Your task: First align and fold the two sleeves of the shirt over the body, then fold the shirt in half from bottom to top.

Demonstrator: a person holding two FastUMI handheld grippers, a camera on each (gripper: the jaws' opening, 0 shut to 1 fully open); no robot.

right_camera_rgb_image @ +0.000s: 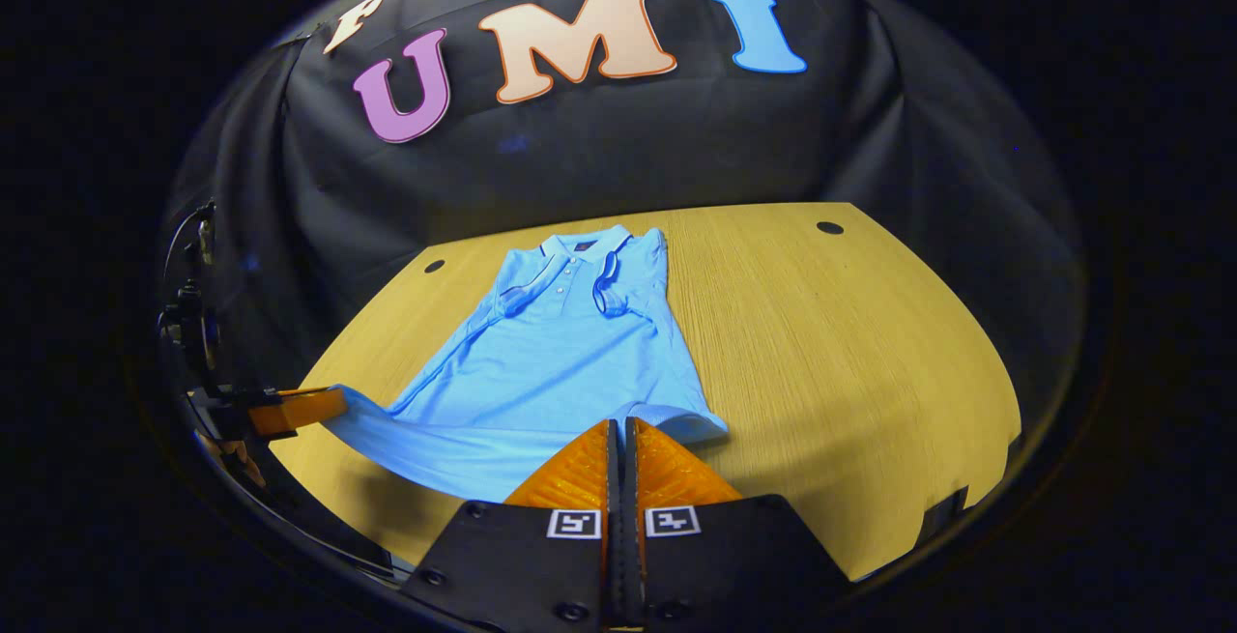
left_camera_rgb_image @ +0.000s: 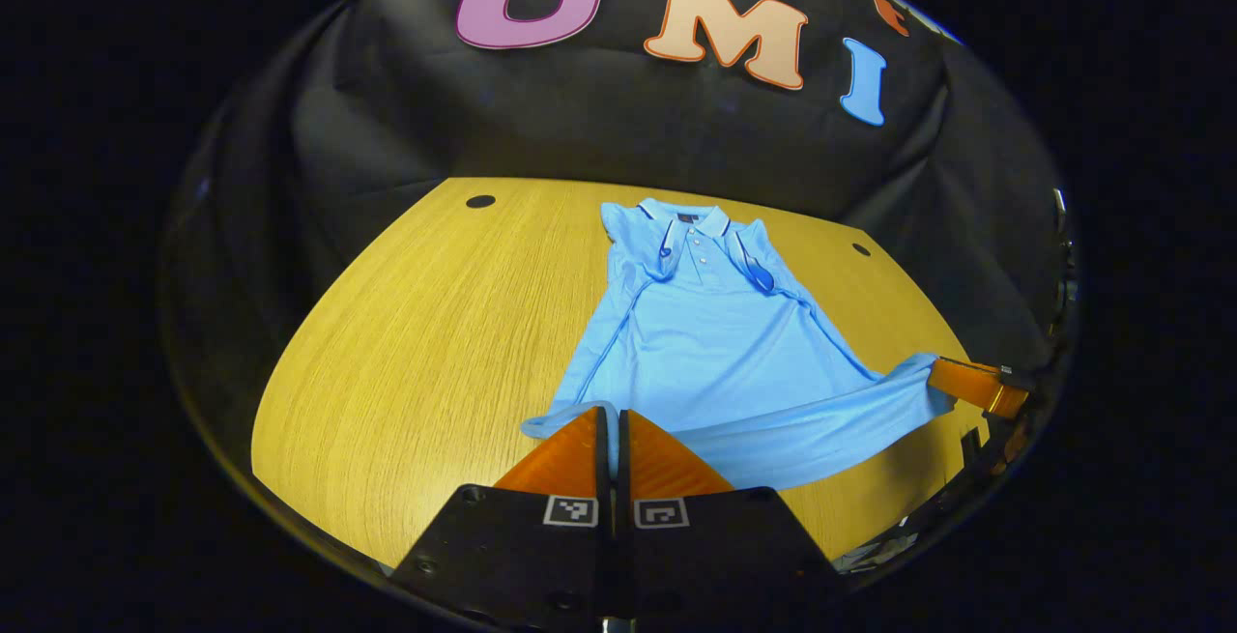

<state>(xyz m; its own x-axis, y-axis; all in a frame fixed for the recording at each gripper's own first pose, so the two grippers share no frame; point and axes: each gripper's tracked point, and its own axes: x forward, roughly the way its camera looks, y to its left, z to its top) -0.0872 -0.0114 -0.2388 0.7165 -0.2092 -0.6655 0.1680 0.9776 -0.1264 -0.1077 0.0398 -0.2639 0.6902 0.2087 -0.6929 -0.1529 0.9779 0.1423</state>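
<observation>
Two tools, left (left_camera_rgb_image: 613, 413) and right (right_camera_rgb_image: 618, 423), each clenched on a near hem corner of the shirt (left_camera_rgb_image: 720, 343); collar lies far across the desk (left_camera_rgb_image: 425, 343).

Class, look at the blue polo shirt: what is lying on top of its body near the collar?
Both sleeves lie folded inward on the shirt, either side of the button placket. The chest fabric beneath them is covered. The table lies under the shirt.
</observation>
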